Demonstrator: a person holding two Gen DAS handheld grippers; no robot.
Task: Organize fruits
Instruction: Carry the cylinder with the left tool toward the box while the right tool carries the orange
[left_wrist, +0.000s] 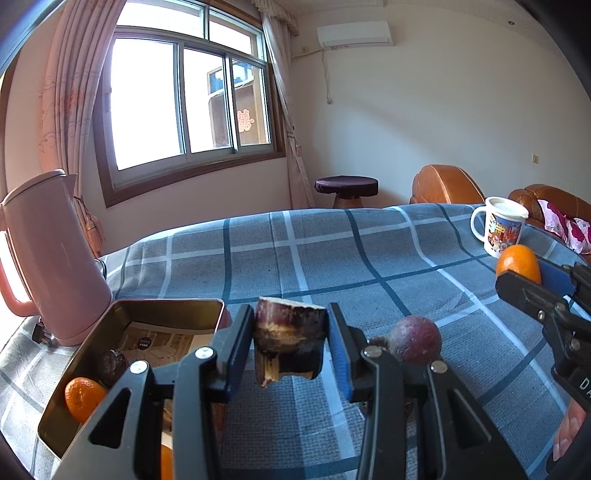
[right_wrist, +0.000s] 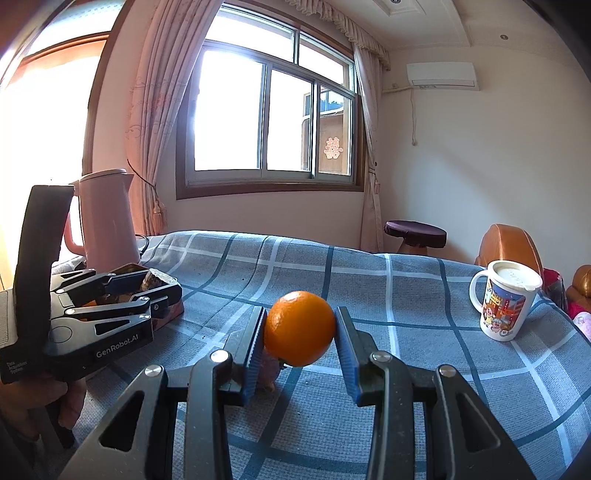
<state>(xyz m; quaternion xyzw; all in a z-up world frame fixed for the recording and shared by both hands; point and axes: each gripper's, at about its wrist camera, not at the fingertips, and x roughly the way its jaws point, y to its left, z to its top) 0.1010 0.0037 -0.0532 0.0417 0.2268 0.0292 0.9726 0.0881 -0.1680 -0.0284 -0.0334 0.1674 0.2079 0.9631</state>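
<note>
Roughly halfway. Already in the tin: one orange, one dark fruit. Left tongs pinching a sugarcane chunk, right tongs pinching another orange. Purple fruit still on the tabletop.

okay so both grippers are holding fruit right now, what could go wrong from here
1. The left gripper clamps a sugarcane piece by its sides; the lower end hangs free, so it might twist or slip out.
2. The right gripper pinches a round orange at two small spots; it could roll free.
3. The tin box sits close beside the pink kettle, so swinging in may knock the kettle.
</note>
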